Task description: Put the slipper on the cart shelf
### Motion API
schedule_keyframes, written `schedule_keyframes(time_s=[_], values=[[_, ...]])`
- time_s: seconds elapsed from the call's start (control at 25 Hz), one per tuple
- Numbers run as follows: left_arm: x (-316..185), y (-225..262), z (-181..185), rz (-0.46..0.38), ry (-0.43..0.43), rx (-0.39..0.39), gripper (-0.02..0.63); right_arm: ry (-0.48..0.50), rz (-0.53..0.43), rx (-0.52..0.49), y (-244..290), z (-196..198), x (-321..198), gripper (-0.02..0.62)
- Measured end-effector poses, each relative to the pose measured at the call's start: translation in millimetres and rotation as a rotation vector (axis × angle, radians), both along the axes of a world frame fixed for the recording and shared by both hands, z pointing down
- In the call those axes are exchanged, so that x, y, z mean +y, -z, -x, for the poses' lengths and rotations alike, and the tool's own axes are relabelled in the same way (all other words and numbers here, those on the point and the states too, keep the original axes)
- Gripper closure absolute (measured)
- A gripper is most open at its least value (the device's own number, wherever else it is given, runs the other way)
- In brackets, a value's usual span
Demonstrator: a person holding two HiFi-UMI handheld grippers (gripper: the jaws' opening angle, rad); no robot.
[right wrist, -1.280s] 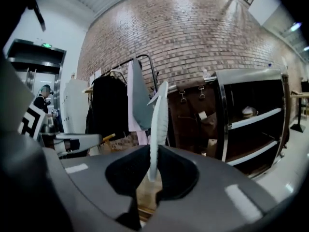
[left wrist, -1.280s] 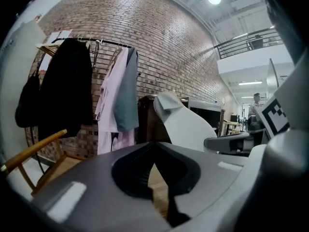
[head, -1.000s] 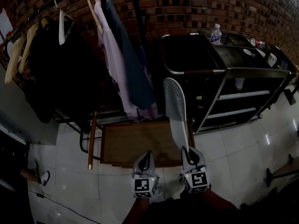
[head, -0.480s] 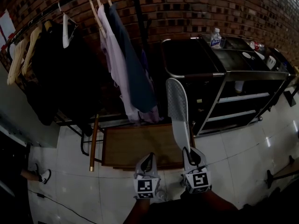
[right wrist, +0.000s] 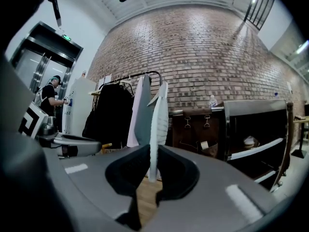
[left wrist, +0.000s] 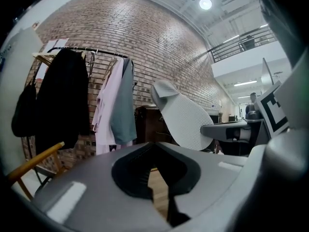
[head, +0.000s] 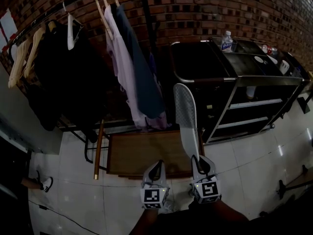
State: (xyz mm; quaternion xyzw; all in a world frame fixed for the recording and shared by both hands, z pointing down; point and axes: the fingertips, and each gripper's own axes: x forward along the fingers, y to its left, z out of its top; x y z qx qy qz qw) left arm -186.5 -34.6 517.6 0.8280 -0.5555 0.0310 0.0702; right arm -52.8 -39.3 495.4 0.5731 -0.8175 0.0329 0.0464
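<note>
Right gripper (head: 198, 161) (right wrist: 153, 153): jaws almost together, closed on the thin heel end of the slipper (head: 185, 116) (right wrist: 158, 115); the pads press on both sides of it.
Left gripper (head: 156, 166) (left wrist: 155, 145): just beside the right one, tips closed together, nothing between them.
Slipper, place: in the air above the floor, held only by the right gripper; it does not touch the cart (head: 244, 77).
Slipper, long axis: it runs from the jaws forward and away from the person, toe end far, heel end in the jaws.
Slipper, direction: the toe end points to the gap between the clothes rack (head: 122, 58) and the cart. In the right gripper view it stands upright and is seen on its edge. In the left gripper view (left wrist: 186, 120) its flat dotted face is turned to the left gripper.
Board (head: 142, 151): brown wood, flat on the floor, under the slipper and in front of both grippers.
Floor (head: 244, 160): pale glossy tiles.
Cart: black, to the right of the slipper, with light shelves (head: 254, 103) on its open side; a small white thing (head: 250, 89) sits on one of them.
Cart top: a bottle (head: 226, 40) stands there.
Rack: to the left, with dark, pink and blue clothes on hangers.
Wall (head: 195, 9): red brick, behind the rack and the cart.
</note>
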Motion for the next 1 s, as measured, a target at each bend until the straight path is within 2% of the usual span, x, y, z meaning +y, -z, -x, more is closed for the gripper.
schedule_keyframes(time_s=[0.4, 0.52, 0.76, 1.0], values=[[3, 12, 13, -0.005, 0.044, -0.006, 0.591, 0.017, 0.027, 0.017, 5, 5, 3, 0.555], [2, 18, 10, -0.015, 0.043, 0.004, 0.591, 0.013, 0.009, 0.019, 13, 1, 6, 0.555], [-7, 21, -22, -0.03, 0.019, -0.014, 0.591, -0.022, 0.041, 0.01, -1, -35, 12, 0.555], [-14, 23, -86, -0.019, -0.006, -0.024, 0.591, -0.076, 0.098, 0.008, -19, -104, 11, 0.555]])
